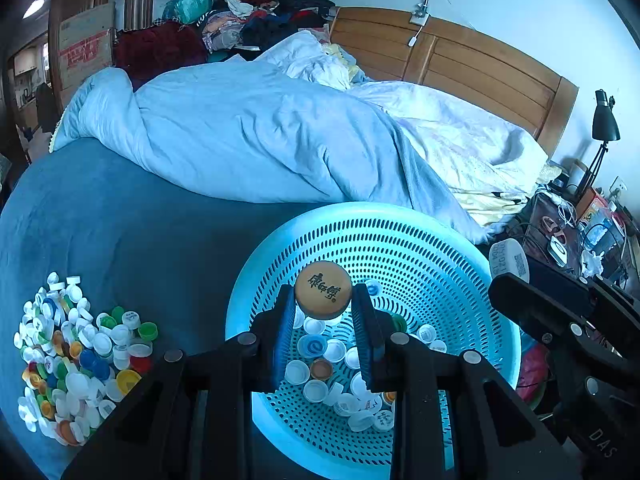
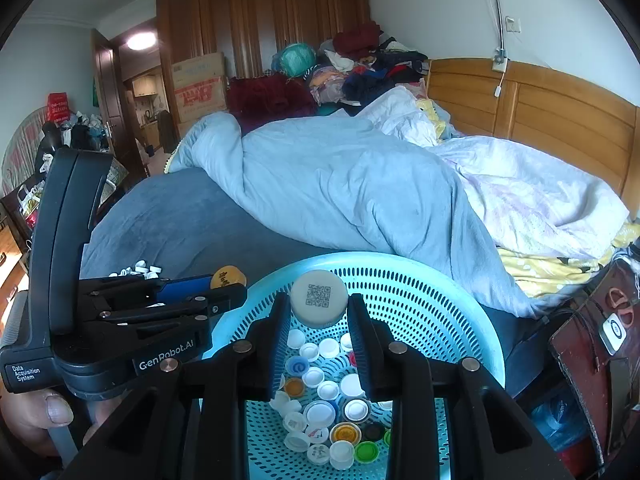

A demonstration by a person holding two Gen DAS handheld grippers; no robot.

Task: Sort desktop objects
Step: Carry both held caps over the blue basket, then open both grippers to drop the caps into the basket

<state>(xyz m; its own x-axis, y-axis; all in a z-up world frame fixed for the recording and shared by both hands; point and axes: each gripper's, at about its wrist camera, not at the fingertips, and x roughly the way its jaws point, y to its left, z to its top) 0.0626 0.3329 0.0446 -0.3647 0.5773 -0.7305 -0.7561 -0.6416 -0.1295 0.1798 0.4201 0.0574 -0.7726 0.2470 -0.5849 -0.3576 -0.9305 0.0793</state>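
Note:
My left gripper (image 1: 323,300) is shut on an orange bottle cap (image 1: 323,289) with black characters, held above the light blue perforated basket (image 1: 420,232). My right gripper (image 2: 319,304) is shut on a white bottle cap (image 2: 319,297) with a QR code, also above the basket (image 2: 420,280). Several loose caps (image 1: 316,364) lie in the basket's bottom; they also show in the right wrist view (image 2: 328,412). A pile of mixed caps (image 1: 76,360) lies on the blue blanket at the left. The right gripper shows at the right of the left wrist view (image 1: 516,276); the left gripper shows at the left of the right wrist view (image 2: 216,284).
The basket sits on a bed with a dark blue blanket (image 1: 120,220) and a rumpled light blue duvet (image 1: 260,132) behind it. A wooden headboard (image 1: 480,60) stands at the back right. A cluttered bedside table with a black lamp (image 1: 604,120) stands at the right.

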